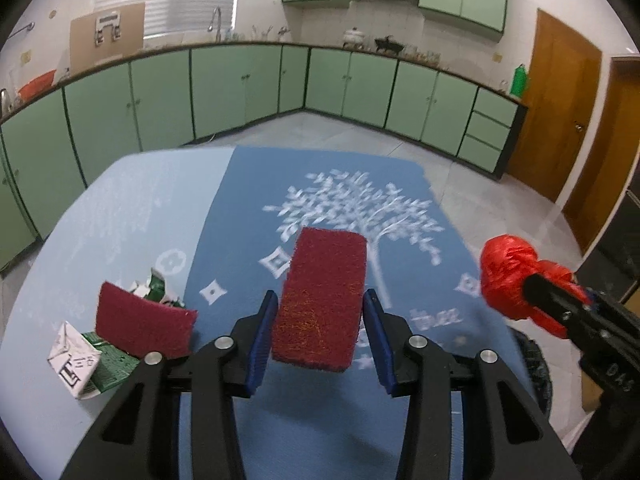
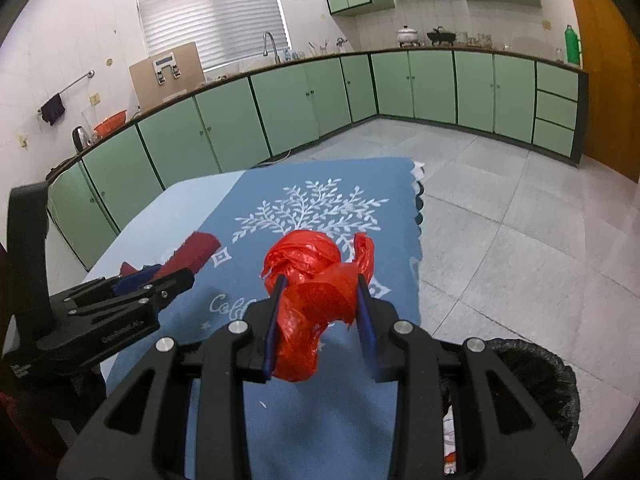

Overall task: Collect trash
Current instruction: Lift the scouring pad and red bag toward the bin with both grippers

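1. The left hand-held gripper [image 1: 320,312] is clamped on a rough, flat red scrub pad [image 1: 322,300], lifted above the surface [image 1: 132,200].
2. The right hand-held gripper [image 2: 318,312] is clamped on a crinkly red plastic bag [image 2: 314,292].
3. Another scrub pad [image 1: 142,326] and a crushed carton [image 1: 86,364] lie near the surface's left edge.
4. A black-lined bin [image 2: 536,380] stands by the right edge.

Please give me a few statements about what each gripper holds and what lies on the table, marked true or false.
1. The left gripper holds a red scouring pad. True.
2. The right gripper is empty. False: it grips a crumpled red plastic bag.
3. A second red pad lies beside a torn carton. True.
4. The bin stands on the table. False: it is on the floor beside the table.
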### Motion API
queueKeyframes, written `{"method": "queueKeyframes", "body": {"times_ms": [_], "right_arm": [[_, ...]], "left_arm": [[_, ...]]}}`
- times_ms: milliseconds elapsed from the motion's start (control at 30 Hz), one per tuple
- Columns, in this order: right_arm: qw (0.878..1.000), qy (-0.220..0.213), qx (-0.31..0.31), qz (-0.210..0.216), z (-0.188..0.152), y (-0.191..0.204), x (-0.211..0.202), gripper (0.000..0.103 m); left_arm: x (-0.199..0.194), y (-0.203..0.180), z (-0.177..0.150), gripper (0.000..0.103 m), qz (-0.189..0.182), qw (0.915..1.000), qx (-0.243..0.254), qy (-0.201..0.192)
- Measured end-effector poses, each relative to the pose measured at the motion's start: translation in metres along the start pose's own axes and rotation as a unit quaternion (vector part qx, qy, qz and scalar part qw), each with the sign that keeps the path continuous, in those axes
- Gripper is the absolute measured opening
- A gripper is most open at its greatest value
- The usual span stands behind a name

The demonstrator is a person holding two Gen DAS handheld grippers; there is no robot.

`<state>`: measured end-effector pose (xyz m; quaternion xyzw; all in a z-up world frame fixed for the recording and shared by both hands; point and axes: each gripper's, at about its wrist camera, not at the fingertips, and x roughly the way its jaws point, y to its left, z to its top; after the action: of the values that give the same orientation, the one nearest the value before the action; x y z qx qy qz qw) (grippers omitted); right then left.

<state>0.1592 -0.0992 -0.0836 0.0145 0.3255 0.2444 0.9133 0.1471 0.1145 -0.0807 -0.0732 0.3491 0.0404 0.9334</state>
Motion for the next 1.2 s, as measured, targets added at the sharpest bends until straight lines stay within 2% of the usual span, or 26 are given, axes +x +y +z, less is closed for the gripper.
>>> {"method": "queueKeyframes", "body": {"times_ms": [233, 500, 833, 1200], "right_arm": [[1.000, -0.026, 0.010, -0.009, -0.001, -0.014, -0.035, 0.031], [0.997, -0.049, 0.022, -0.051, -0.009, -0.043, -0.077, 0.031], [0.988, -0.068, 0.061, -0.127, -0.031, -0.096, -0.128, 0.031], [0.976, -0.056, 0.102, -0.186, -0.066, -0.142, -0.147, 0.031]], "left_arm": [[-0.024, -0.032, 0.007, 0.043, -0.030, 0.9990, 0.023, -0.023], [-0.034, -0.080, 0.008, 0.043, -0.075, 0.9951, 0.056, -0.031], [-0.040, -0.149, -0.005, 0.043, -0.147, 0.9826, 0.110, -0.028], [-0.027, -0.208, -0.022, 0.043, -0.194, 0.9692, 0.152, -0.013]]}}
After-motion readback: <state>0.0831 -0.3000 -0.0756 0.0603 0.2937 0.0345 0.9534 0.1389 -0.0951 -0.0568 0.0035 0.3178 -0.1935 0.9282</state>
